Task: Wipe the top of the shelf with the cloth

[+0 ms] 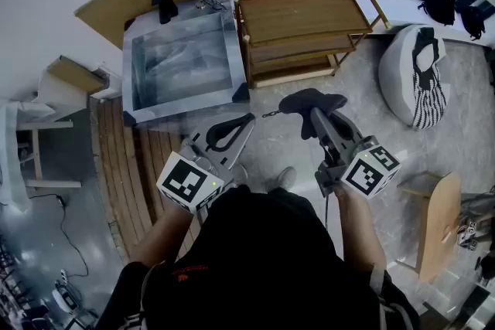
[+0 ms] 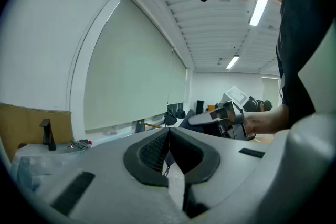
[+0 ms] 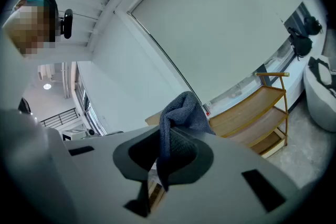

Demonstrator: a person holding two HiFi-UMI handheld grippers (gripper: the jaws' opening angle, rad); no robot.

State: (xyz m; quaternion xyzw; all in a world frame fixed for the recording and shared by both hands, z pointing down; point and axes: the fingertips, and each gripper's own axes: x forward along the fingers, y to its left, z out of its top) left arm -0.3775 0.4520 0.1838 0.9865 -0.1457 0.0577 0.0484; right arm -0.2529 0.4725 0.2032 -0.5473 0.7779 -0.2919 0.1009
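Well short of the shelf (image 1: 302, 15) edge, right gripper (image 1: 316, 117) clamps the cloth (image 3: 181, 110); left gripper (image 2: 168, 132) closed, seemingly empty.

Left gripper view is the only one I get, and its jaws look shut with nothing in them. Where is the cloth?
Observer: The right gripper has it. A grey cloth is pinched between its jaws, and the loose end sticks out past the tips.
Operator: Is it wiping the shelf?
Observer: No. In the head view the cloth hangs over the floor, in front of the wooden shelf and not touching it.
Operator: Which way should it go?
Observer: Probably straight ahead. The head view shows the right gripper already pointing towards the shelf.
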